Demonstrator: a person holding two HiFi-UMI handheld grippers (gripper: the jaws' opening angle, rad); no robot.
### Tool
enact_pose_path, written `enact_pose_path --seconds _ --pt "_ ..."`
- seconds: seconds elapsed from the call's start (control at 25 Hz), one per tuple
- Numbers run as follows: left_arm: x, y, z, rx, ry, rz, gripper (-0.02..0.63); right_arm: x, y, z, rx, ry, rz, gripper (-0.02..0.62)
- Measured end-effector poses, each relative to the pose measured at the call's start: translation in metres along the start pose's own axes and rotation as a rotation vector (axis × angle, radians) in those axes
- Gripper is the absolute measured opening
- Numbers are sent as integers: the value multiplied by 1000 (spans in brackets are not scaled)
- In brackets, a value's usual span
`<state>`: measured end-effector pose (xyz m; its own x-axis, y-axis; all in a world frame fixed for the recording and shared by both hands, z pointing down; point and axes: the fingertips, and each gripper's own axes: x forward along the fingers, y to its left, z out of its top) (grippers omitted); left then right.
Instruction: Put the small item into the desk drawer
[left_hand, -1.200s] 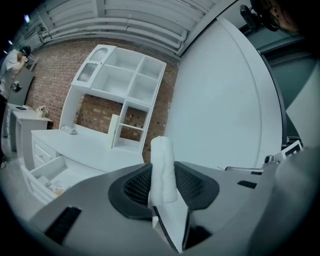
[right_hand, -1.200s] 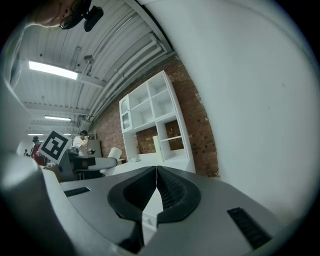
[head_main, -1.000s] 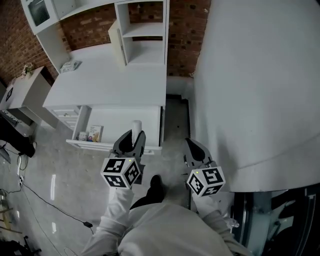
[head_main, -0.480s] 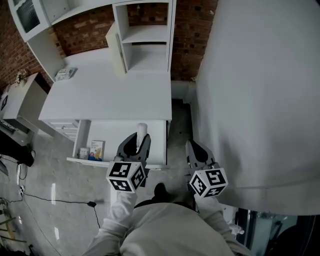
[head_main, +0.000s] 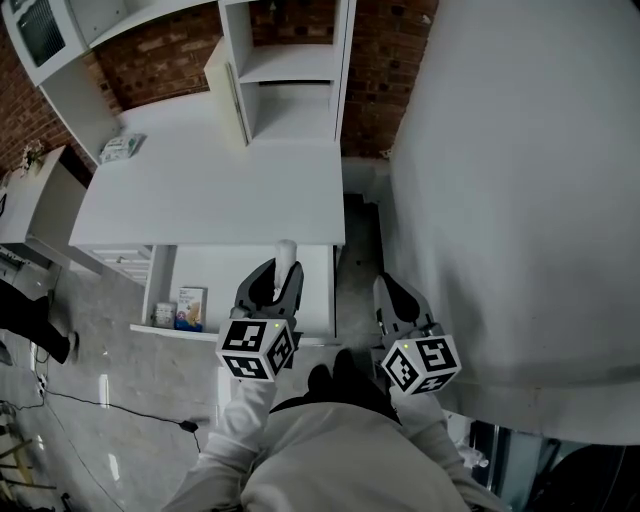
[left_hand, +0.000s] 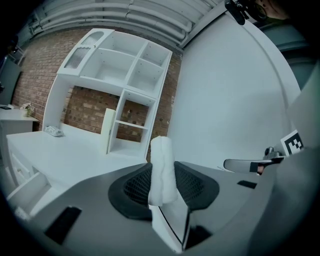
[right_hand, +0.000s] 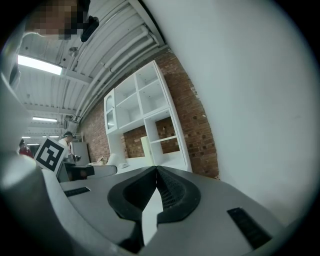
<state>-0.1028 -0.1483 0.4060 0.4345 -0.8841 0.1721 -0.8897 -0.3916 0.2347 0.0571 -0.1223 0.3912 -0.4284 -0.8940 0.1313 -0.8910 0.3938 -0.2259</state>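
The left gripper (head_main: 278, 274) is closed on one white roll (head_main: 286, 252), its two jaws pressed against the roll's sides. In the left gripper view the white roll (left_hand: 161, 167) stands upright between the two meshed pads and reaches well past the jaw tips. In the head view it sits just below centre, over the back right part of the one open drawer (head_main: 225, 280), close under the front edge of the desk top (head_main: 210, 195). Whether it is down inside the drawer or above it cannot be told.

The right gripper (head_main: 388, 291) is at the lower right of centre, well apart from the drawer. Its two jaws are together at the tips with nothing between them. Two marker cubes (head_main: 256, 349) show, one on each gripper, and below them two white sleeves (head_main: 235, 430).

At the drawer's lower left corner lie two small packets (head_main: 190, 304), side by side; the rest of its floor is bare white.

The desk top carries one small pale object (head_main: 118, 148) at the upper left, and one white shelf unit (head_main: 290, 75) at the top centre with one door (head_main: 226, 92) standing open beside it. Behind runs a brick wall (head_main: 160, 60). One large white curved surface (head_main: 520, 190) fills the right side. One dark cable (head_main: 110, 408) lies on the glossy floor (head_main: 110, 350) at the lower left.
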Motion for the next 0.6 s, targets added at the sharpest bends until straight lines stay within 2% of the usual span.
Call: enact_pose_path --seconds 0.2,0.6 --pt "8 5 0 3 4 8 141 8 -6 10 -2 -25 -1 28" --pt "19 20 2 -2 8 61 141 34 -9 29 -18 -47 52 28"
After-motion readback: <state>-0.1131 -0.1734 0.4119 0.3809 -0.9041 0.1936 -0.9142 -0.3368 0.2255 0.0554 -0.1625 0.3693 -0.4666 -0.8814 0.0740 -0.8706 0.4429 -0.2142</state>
